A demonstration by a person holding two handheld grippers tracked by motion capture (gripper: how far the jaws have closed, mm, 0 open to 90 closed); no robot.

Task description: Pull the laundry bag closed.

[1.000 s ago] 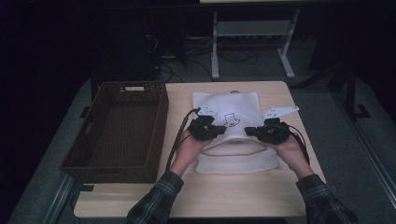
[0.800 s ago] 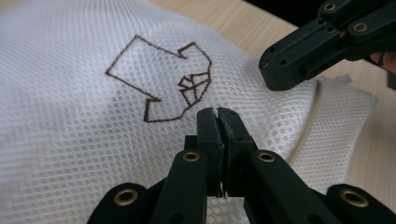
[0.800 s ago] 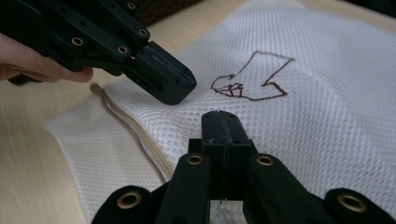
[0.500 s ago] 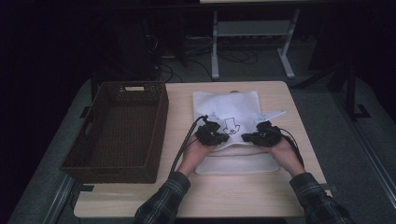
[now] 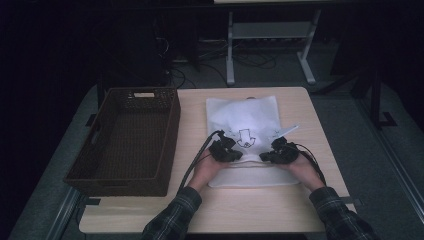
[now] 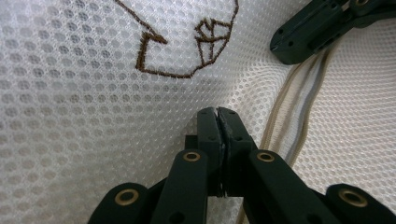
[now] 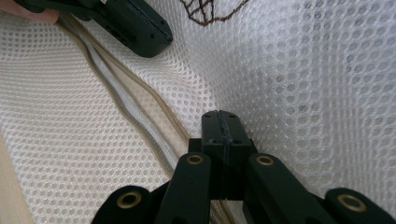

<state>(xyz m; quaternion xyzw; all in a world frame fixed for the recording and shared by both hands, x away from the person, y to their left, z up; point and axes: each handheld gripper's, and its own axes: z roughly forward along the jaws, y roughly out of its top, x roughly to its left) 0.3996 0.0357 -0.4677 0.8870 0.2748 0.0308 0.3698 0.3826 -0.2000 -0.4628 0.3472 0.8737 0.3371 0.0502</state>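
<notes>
— From the high view, what's different? A second ago both hands were farther up the white mesh laundry bag [image 5: 243,134], spread towards its sides.

— Now the left gripper [image 5: 226,150] and the right gripper [image 5: 280,152] sit lower and closer together, near the bag's front part, either side of the embroidered arrow-like motif [image 5: 245,137]. The bag lies flat on the wooden table [image 5: 192,115], right of the dark wicker basket [image 5: 131,137], which stands empty beside it.

— And the left gripper view?

— Its jaws are pressed tight together, with mesh bunched at the tips; whether a fold is actually pinched between the pads I cannot tell. The brown stitching [image 6: 184,44] lies just beyond, and the beige zipper band [image 6: 292,126] runs along its right. The other gripper's jaw pokes in at the top.

— The right gripper view?

— Same picture mirrored: jaws closed flush, mesh creased around the tips, the zipper band [image 7: 128,105] passing on its left.

— So what does that mean?

— I'd judge they have come down to take the bag along the zipper line, likely to fold it or lift it towards the basket.
</notes>
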